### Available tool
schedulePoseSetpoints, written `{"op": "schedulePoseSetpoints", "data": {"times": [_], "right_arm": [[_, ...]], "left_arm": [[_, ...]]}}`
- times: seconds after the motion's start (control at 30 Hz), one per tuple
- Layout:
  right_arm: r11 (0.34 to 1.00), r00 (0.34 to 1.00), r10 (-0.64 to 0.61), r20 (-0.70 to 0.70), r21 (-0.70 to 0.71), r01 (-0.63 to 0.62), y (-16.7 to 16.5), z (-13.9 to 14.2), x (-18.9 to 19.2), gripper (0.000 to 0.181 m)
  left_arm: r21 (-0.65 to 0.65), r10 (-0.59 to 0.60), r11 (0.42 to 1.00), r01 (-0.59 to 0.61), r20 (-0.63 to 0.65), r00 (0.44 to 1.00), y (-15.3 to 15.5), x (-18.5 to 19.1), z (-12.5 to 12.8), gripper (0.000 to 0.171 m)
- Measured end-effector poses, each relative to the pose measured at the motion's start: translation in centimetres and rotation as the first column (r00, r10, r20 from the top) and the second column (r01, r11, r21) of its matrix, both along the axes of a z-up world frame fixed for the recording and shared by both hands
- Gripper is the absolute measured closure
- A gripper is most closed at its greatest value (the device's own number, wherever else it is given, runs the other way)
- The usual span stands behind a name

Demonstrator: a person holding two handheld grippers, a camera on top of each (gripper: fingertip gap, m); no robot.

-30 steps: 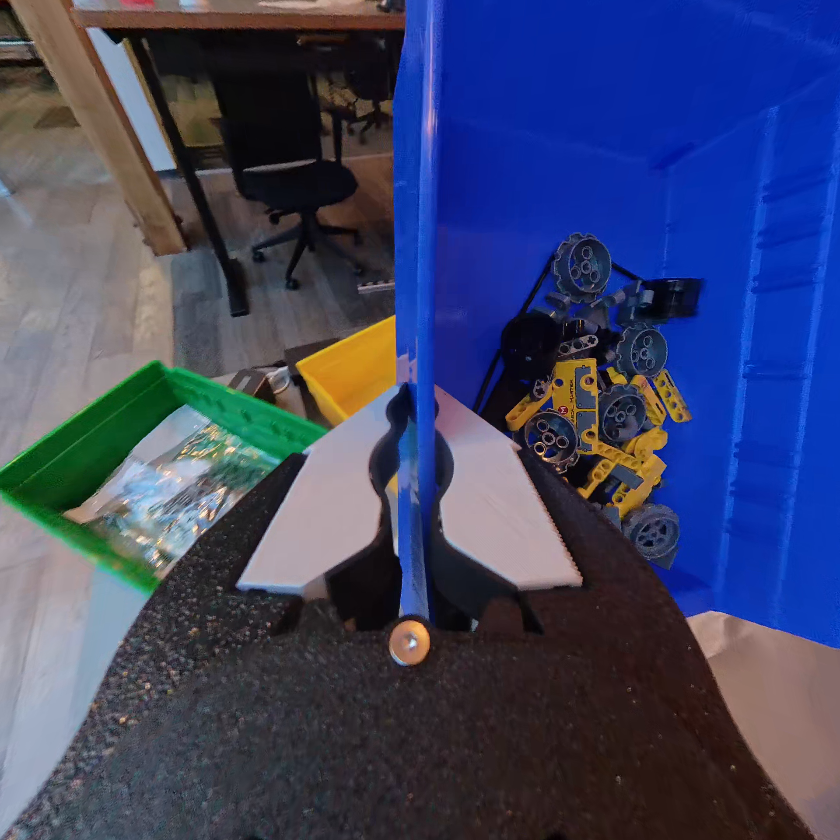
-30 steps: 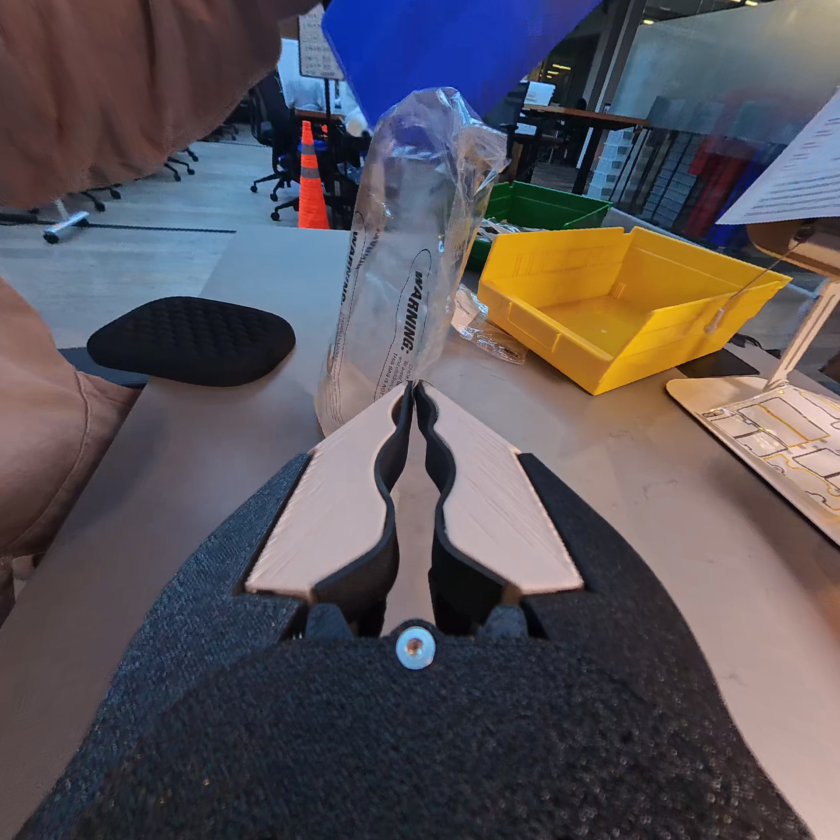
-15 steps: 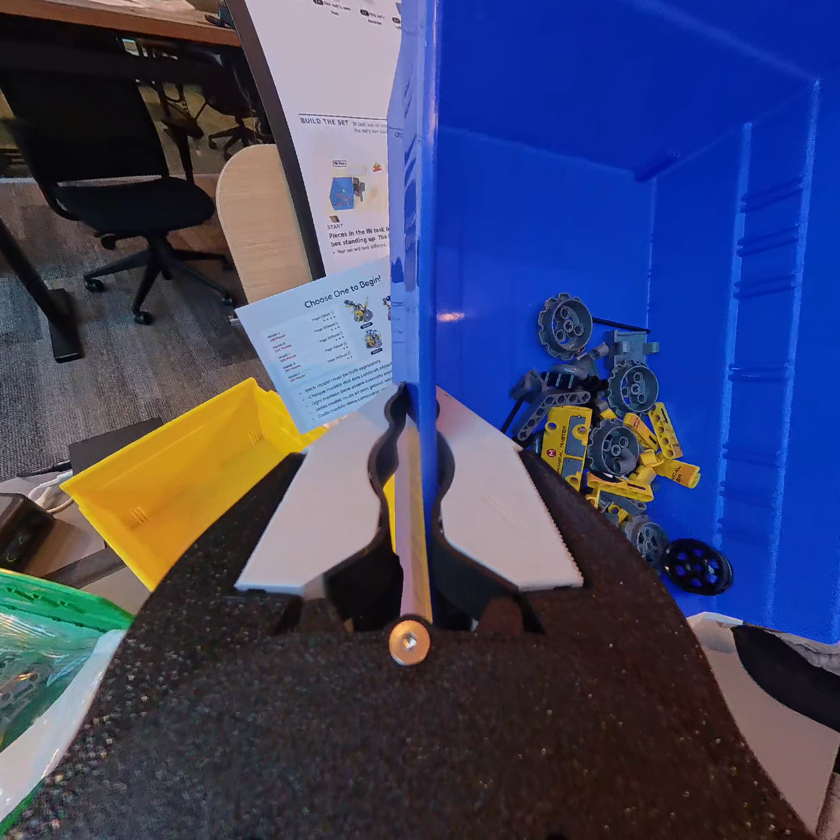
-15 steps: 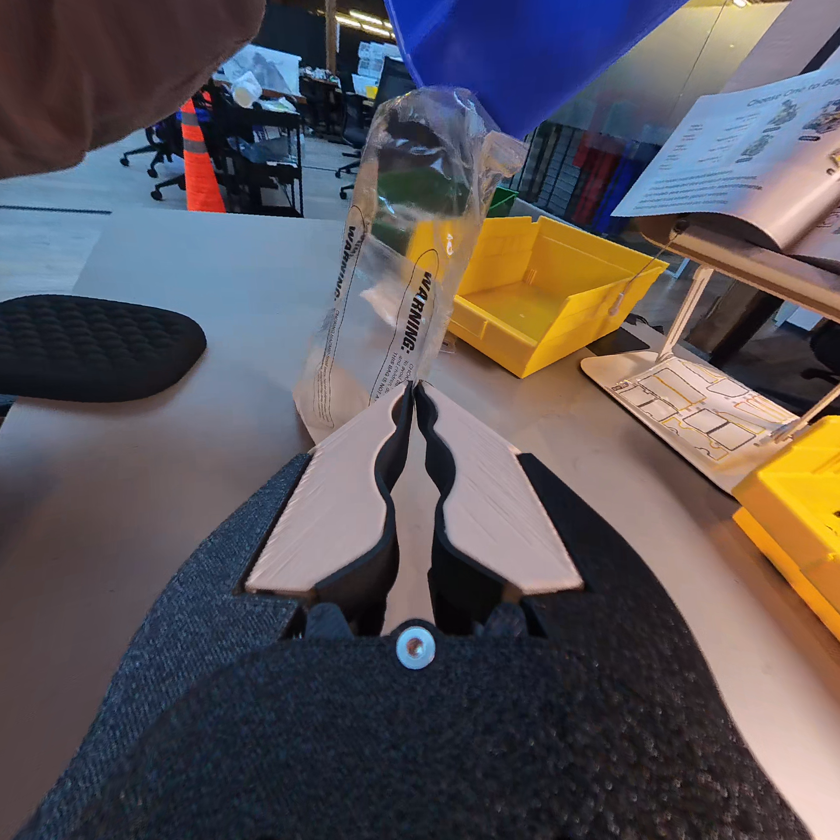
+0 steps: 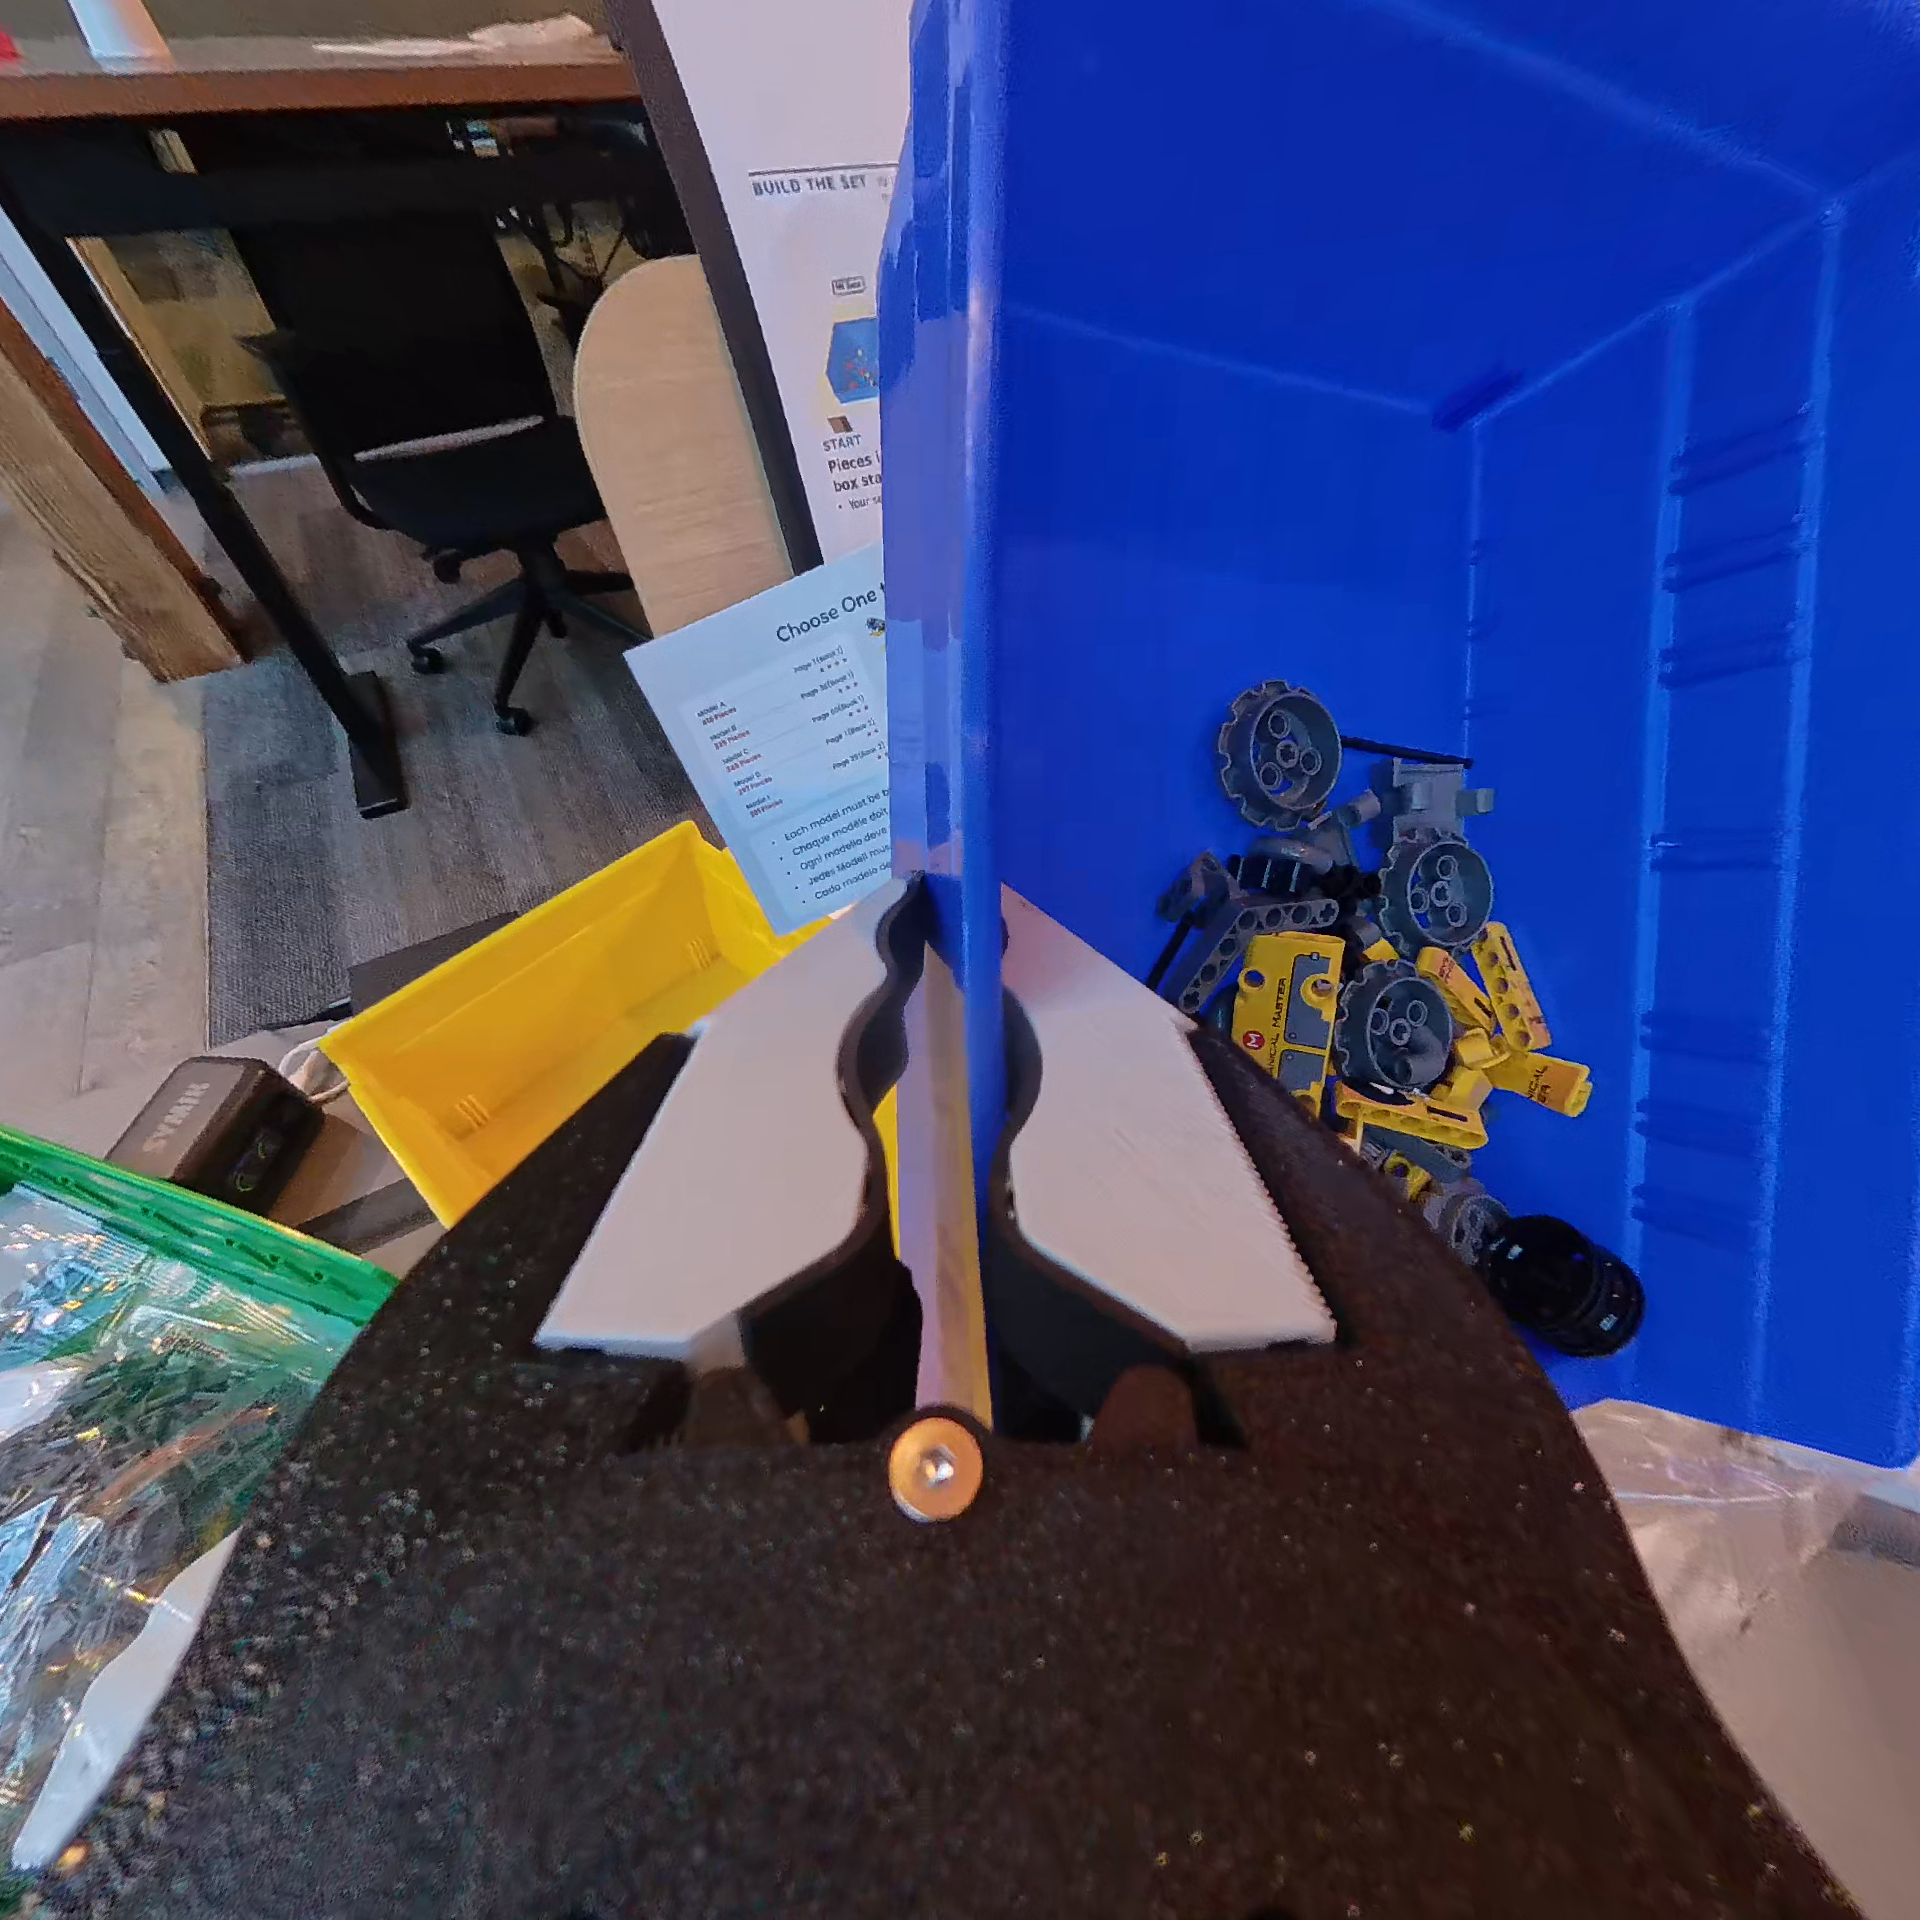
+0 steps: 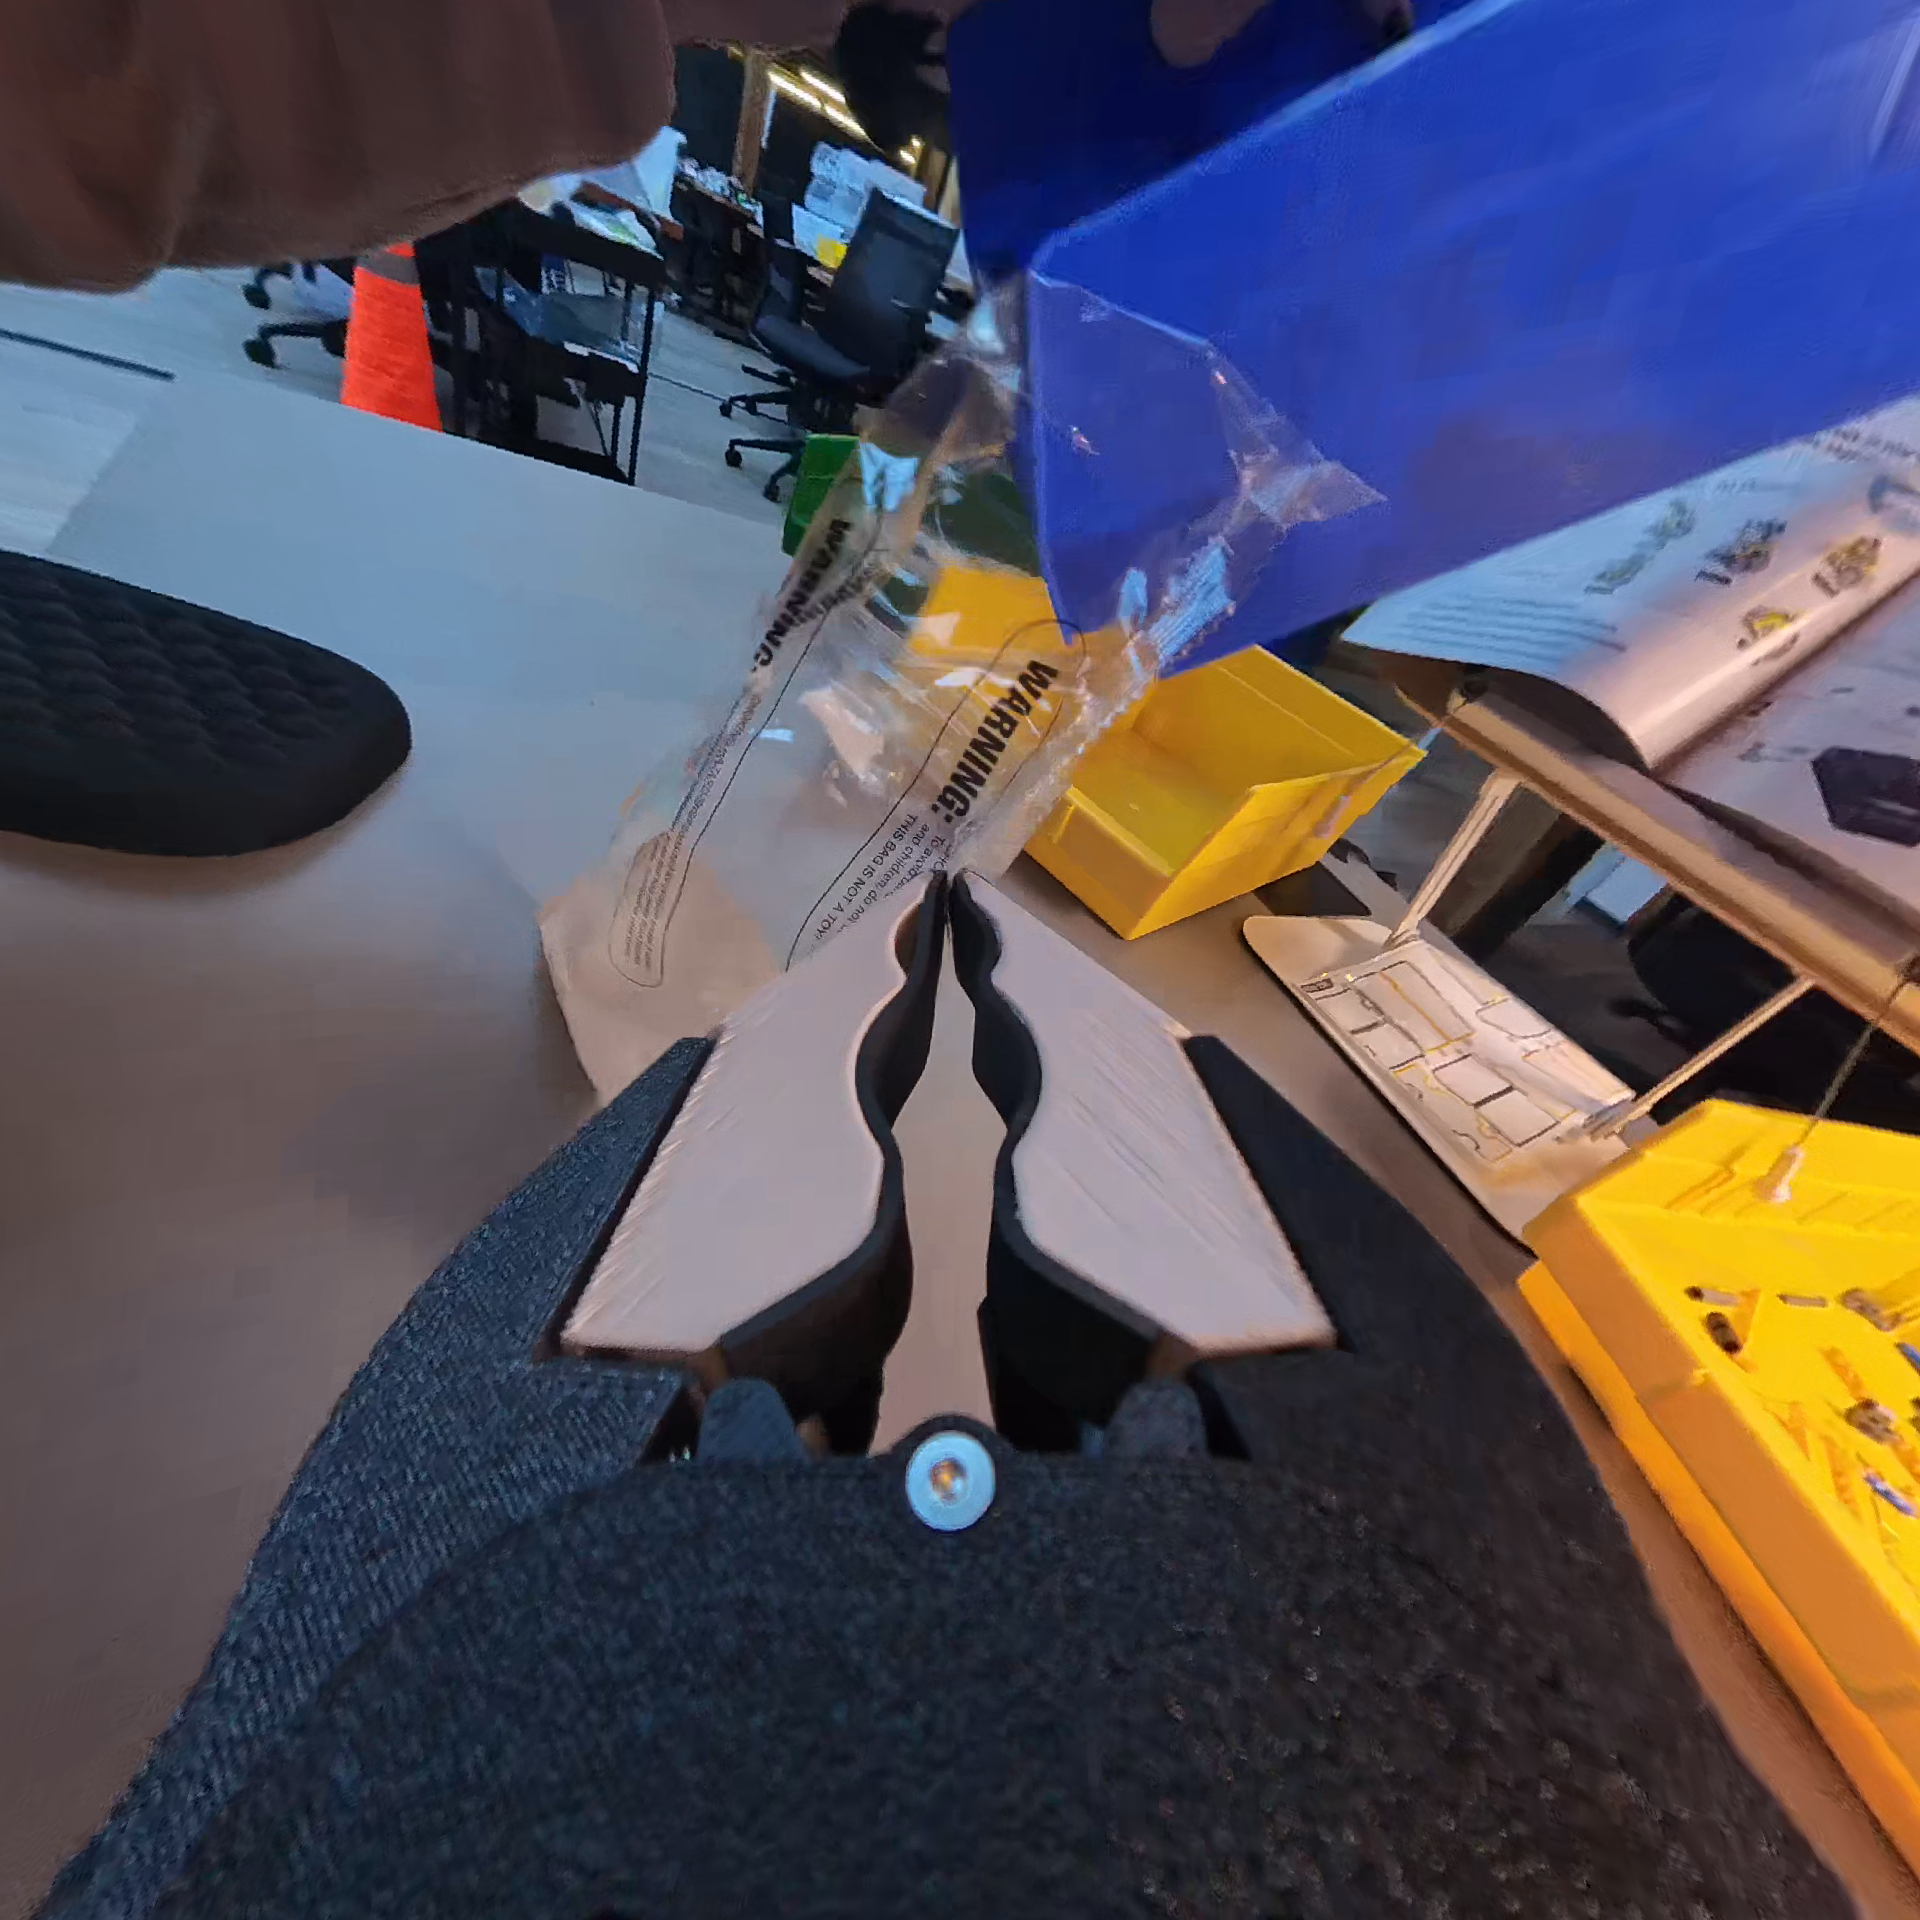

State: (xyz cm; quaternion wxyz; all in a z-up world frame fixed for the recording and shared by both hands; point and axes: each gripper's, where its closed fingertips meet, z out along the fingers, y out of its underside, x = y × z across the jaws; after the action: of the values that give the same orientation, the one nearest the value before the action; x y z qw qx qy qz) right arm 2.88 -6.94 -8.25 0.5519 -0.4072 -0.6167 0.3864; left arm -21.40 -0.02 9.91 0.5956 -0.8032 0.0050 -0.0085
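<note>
My left gripper [image 5: 951, 904] is shut on the side wall of a blue bin [image 5: 1299, 520] and holds it tipped up in the air. Yellow, grey and black building pieces [image 5: 1382, 987] lie heaped in the bin's low corner. My right gripper [image 6: 948, 881] is shut on the edge of a clear plastic bag [image 6: 883, 748] with black print, held up above the table. The blue bin [image 6: 1455, 312] hangs just above the bag's open mouth, and its corner reaches into the bag. A person's brown sleeve [image 6: 312, 114] is at the top left.
A yellow bin [image 5: 561, 1018] and a green bin [image 5: 197, 1236] with bagged pieces stand by the left gripper. In the right wrist view: an empty yellow bin [image 6: 1195, 790], a second yellow bin [image 6: 1745, 1351] with small pieces, a booklet on a stand [image 6: 1662, 592], a black pad [image 6: 156, 707]. My hands' fingertips stand some 30 cm from each other.
The blue bin has swung right and down over the bag, its corner now in the bag's mouth. The right gripper turned right with the bag, which now tilts. The pieces slid lower.
</note>
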Motion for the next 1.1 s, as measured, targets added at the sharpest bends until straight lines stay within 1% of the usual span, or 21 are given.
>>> {"op": "schedulePoseSetpoints", "data": {"times": [0.07,0.2,0.27,0.33,0.4,0.47,0.57,0.63,0.67,0.73,0.83,0.87,0.93,1.0,1.03,1.07,1.1], "right_arm": [[0.995,1.0,-0.009,-0.022,0.1,0.011,-0.5,0.1,0.0,0.181],[0.979,0.994,-0.01,-0.111,0.203,0.033,-1.2,1.7,0.5,0.181],[0.945,0.989,-0.001,-0.146,0.323,0.049,-1.8,2.1,0.7,0.181],[0.883,0.983,0.03,-0.182,0.466,0.06,-3.0,2.6,1.0,0.181],[0.84,0.98,0.031,-0.198,0.536,0.082,-3.7,3.1,1.2,0.181],[0.832,0.978,0.009,-0.209,0.545,0.109,-3.5,3.4,1.2,0.181],[0.876,0.978,-0.05,-0.203,0.461,0.14,-1.9,3.4,1.0,0.181],[0.844,0.978,-0.074,-0.195,0.511,0.166,-1.6,3.2,0.7,0.181],[0.853,0.979,-0.1,-0.178,0.491,0.176,-1.2,3.0,0.3,0.181],[0.905,0.978,-0.121,-0.172,0.384,0.18,-0.4,3.2,-0.3,0.181],[0.89,0.973,-0.128,-0.191,0.411,0.197,0.1,3.8,-0.9,0.181],[0.903,0.977,-0.132,-0.17,0.386,0.189,0.4,3.3,-1.2,0.181],[0.938,0.983,-0.149,-0.104,0.299,0.174,1.6,1.8,-1.5,0.181],[0.953,0.983,-0.163,-0.087,0.245,0.18,2.5,1.4,-1.1,0.181],[0.97,0.985,-0.156,-0.075,0.176,0.167,2.7,1.3,-1.1,0.181],[0.99,0.99,-0.131,-0.058,0.046,0.134,2.7,1.3,-1.1,0.181],[0.99,0.995,-0.095,-0.029,-0.105,0.091,2.6,1.3,-1.3,0.181]], "left_arm": [[0.017,0.006,1.0,-0.005,-0.015,1.0,0.1,0.4,0.1,0.169],[0.054,0.014,0.998,-0.012,-0.043,0.999,0.2,1.2,0.4,0.169],[0.065,0.017,0.998,-0.014,-0.046,0.999,0.4,1.4,0.5,0.169],[0.069,0.024,0.997,-0.021,-0.042,0.999,0.6,1.2,0.4,0.169],[0.066,0.032,0.997,-0.03,-0.032,0.999,0.6,0.9,0.2,0.169],[0.073,0.04,0.997,-0.037,-0.041,0.998,0.5,1.0,0.0,0.169],[0.073,0.059,0.996,-0.051,-0.11,0.992,0.3,1.3,-0.1,0.167],[0.078,0.06,0.996,-0.05,-0.135,0.989,0.2,1.8,0.0,0.165],[0.083,0.064,0.995,-0.052,-0.155,0.986,0.2,2.0,0.1,0.165],[0.101,0.075,0.993,-0.056,-0.196,0.978,0.3,2.4,0.8,0.164],[0.128,0.085,0.99,-0.056,-0.241,0.967,0.6,3.0,2.0,0.164],[0.134,0.084,0.99,-0.051,-0.258,0.962,0.7,3.2,2.4,0.165],[0.136,0.078,0.99,-0.039,-0.3,0.951,0.8,3.8,3.2,0.165],[0.138,0.082,0.99,-0.036,-0.348,0.934,0.7,4.3,3.9,0.166],[0.142,0.081,0.989,-0.031,-0.357,0.931,0.7,4.6,4.1,0.166],[0.145,0.078,0.989,-0.027,-0.36,0.93,0.7,4.8,4.2,0.166],[0.148,0.076,0.989,-0.022,-0.365,0.928,0.8,5.1,4.4,0.166]]}}
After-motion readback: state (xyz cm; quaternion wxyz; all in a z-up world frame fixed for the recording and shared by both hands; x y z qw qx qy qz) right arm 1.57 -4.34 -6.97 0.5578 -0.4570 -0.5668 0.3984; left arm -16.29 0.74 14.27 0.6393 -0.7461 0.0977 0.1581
